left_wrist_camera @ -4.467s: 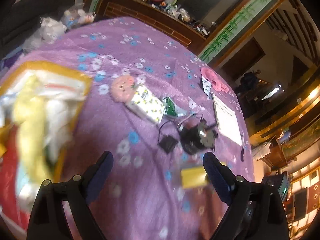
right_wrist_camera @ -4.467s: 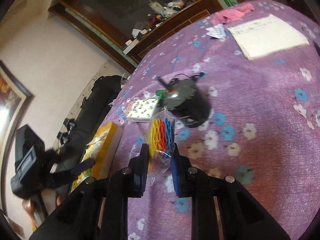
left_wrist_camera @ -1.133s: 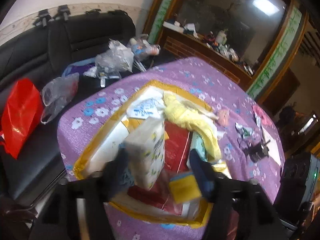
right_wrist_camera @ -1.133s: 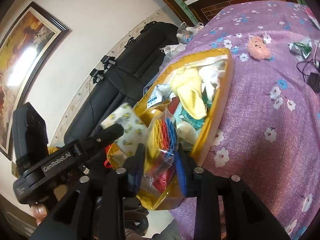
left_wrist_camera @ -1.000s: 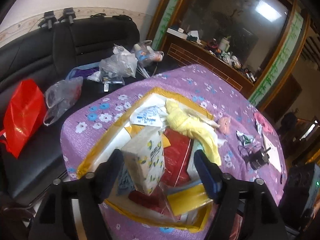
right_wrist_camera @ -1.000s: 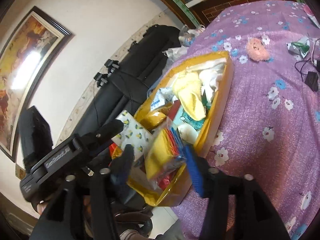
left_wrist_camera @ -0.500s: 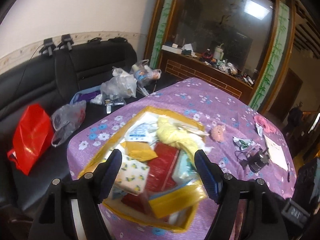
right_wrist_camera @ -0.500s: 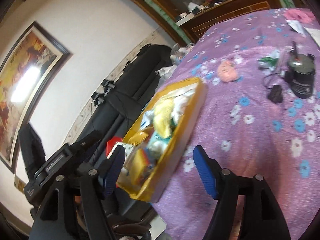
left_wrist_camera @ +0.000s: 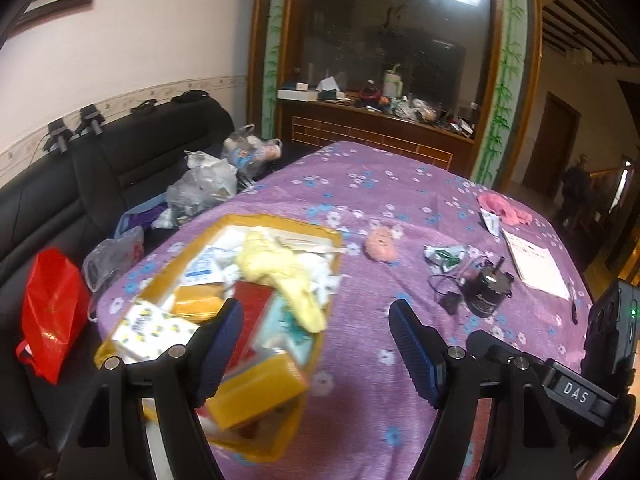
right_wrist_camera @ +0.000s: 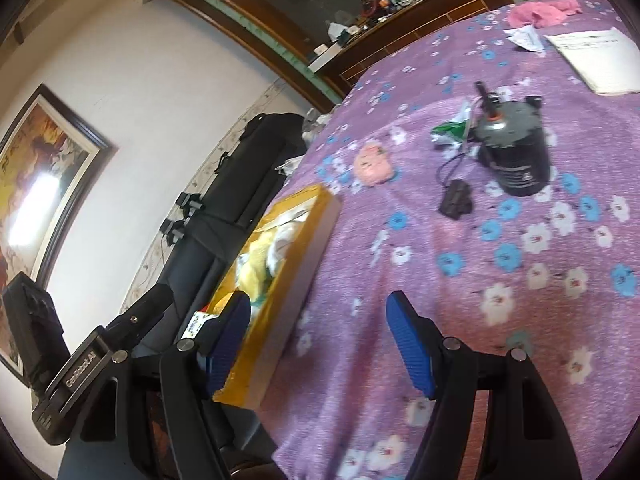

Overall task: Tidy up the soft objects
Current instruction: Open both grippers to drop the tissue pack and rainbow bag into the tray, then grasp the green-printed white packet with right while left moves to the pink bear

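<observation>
Hovering over the purple floral tablecloth (left_wrist_camera: 360, 184), left gripper (left_wrist_camera: 316, 336) is spreading its blue-padded jaws wide, holding nothing; right gripper (right_wrist_camera: 318, 336) is likewise gaping and pinching nothing. Left wrist view is showing the yellow box (left_wrist_camera: 276, 446) from above, just ahead and left of the left gripper, packed full: yellow cloth (left_wrist_camera: 280, 276) draping across the middle, lemon-print tissue pack (left_wrist_camera: 150, 330) at the near-left corner, red packet (left_wrist_camera: 250, 300), orange pouch (left_wrist_camera: 196, 302), yellow pack (left_wrist_camera: 256, 390) blurring at the near edge. Right wrist view is catching only the box's side wall (right_wrist_camera: 288, 292), left of the right gripper, with the contents mostly hidden. Pink plush toy (left_wrist_camera: 382, 242) is lying on the cloth beyond the box, apart from it. Black motor (right_wrist_camera: 514, 156) and its wire are sitting further right, and pink rag (right_wrist_camera: 540, 12) is lying at the far edge. Left view alone is showing the red bag (left_wrist_camera: 52, 316) on the black sofa (left_wrist_camera: 120, 168).
</observation>
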Action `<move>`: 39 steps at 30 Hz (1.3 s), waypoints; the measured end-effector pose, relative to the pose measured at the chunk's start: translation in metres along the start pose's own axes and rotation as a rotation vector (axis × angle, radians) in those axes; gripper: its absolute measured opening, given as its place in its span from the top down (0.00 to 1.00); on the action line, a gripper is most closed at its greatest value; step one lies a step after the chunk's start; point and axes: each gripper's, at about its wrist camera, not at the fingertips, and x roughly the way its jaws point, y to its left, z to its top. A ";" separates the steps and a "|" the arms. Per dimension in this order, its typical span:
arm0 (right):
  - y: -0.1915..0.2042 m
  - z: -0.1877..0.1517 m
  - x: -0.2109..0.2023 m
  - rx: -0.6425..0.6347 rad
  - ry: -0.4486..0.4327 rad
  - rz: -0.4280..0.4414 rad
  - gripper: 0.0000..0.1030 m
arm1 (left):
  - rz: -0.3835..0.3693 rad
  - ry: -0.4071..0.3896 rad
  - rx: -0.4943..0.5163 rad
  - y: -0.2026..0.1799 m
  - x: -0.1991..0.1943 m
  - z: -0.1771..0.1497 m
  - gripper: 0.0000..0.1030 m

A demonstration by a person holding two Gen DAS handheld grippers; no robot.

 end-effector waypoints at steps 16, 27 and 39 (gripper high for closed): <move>-0.034 0.028 -0.021 -0.001 -0.026 -0.091 0.32 | -0.051 0.082 0.050 -0.053 0.041 0.006 0.24; -0.029 0.052 -0.016 -0.039 0.006 -0.117 0.32 | -0.101 0.125 0.001 -0.046 0.062 0.013 0.24; -0.018 0.162 0.056 -0.099 0.154 -0.359 0.32 | -0.152 0.138 -0.076 -0.006 0.064 0.021 0.24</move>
